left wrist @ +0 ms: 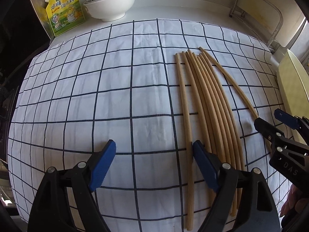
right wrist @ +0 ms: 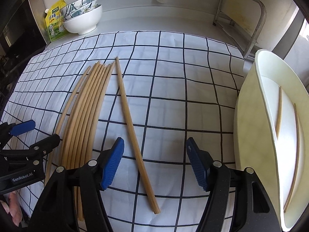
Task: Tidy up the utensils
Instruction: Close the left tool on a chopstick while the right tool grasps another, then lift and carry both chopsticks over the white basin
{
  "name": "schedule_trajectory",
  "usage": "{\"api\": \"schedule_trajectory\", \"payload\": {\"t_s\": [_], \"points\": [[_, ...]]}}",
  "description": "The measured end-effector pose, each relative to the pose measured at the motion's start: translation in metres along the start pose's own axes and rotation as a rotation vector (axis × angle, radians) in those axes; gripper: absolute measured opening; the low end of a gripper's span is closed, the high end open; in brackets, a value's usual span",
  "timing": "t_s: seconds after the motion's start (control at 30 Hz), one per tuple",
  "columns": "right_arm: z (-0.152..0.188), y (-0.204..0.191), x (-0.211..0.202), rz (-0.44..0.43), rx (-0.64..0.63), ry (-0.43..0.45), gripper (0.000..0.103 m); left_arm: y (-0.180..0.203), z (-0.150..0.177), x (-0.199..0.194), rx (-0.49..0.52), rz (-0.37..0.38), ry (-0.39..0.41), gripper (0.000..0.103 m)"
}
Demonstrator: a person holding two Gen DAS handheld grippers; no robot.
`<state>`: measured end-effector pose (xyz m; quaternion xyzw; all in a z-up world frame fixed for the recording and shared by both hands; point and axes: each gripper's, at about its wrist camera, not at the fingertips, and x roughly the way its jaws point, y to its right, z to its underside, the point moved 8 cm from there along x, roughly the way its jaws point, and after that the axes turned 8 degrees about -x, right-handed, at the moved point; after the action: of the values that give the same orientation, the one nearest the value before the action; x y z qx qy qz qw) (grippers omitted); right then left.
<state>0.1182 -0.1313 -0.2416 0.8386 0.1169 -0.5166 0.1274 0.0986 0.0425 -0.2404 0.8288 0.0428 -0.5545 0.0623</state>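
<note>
Left gripper (left wrist: 154, 162) low in frame, jaws wide apart, clamping nothing. Bundle of chopsticks (right wrist: 83, 116) on checked cloth (right wrist: 173, 77), long axes running bottom to top. Single chopstick (right wrist: 133, 133) between spread jaws of right gripper (right wrist: 154, 162). Only right view: two chopsticks (right wrist: 279, 110) inside cream tray (right wrist: 249, 116), far right.

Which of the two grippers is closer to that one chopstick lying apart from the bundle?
Right. The right gripper is open with the lone chopstick between its fingers; the left gripper sits beyond the bundle, farther away.

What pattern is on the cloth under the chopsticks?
The white fabric cloth has a dark grid check pattern, clearest in the right wrist view.
</note>
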Motion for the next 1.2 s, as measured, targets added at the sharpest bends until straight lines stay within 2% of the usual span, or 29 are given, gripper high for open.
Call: {"api": "schedule_trajectory", "payload": {"t_s": [0.1,0.3,0.47,0.53,0.63,0.7,0.73,1.0,1.2], "points": [[-0.004,-0.002,0.002,0.007,-0.015,0.004,0.064,0.0,-0.009,0.002,0.001,-0.004,0.016,0.079],[-0.012,-0.004,0.011,-0.001,-0.025,0.009,0.064,0.012,-0.019,0.002,0.021,0.006,0.035,0.057],[-0.019,-0.011,0.014,-0.038,-0.036,0.023,0.063,0.022,-0.017,-0.001,0.047,0.023,0.039,0.034],[-0.021,-0.015,0.013,-0.053,-0.058,0.027,0.055,0.023,-0.017,-0.002,0.051,0.029,0.036,0.026],[-0.022,-0.025,0.011,-0.069,-0.097,0.028,0.036,0.022,-0.017,-0.002,0.049,0.031,0.033,0.017],[-0.023,-0.029,0.01,-0.062,-0.11,0.026,0.01,0.019,-0.017,-0.002,0.046,0.031,0.03,0.013],[-0.022,-0.03,0.01,-0.057,-0.112,0.025,0.008,0.017,-0.017,-0.002,0.047,0.03,0.028,0.01],[-0.013,-0.026,0.001,-0.092,-0.04,0.02,0.006,0.013,-0.013,-0.005,0.049,0.041,0.013,0.008],[-0.008,-0.025,-0.026,-0.131,0.023,0.048,0.006,0.015,-0.007,-0.021,0.073,0.061,0.011,0.008]]}}
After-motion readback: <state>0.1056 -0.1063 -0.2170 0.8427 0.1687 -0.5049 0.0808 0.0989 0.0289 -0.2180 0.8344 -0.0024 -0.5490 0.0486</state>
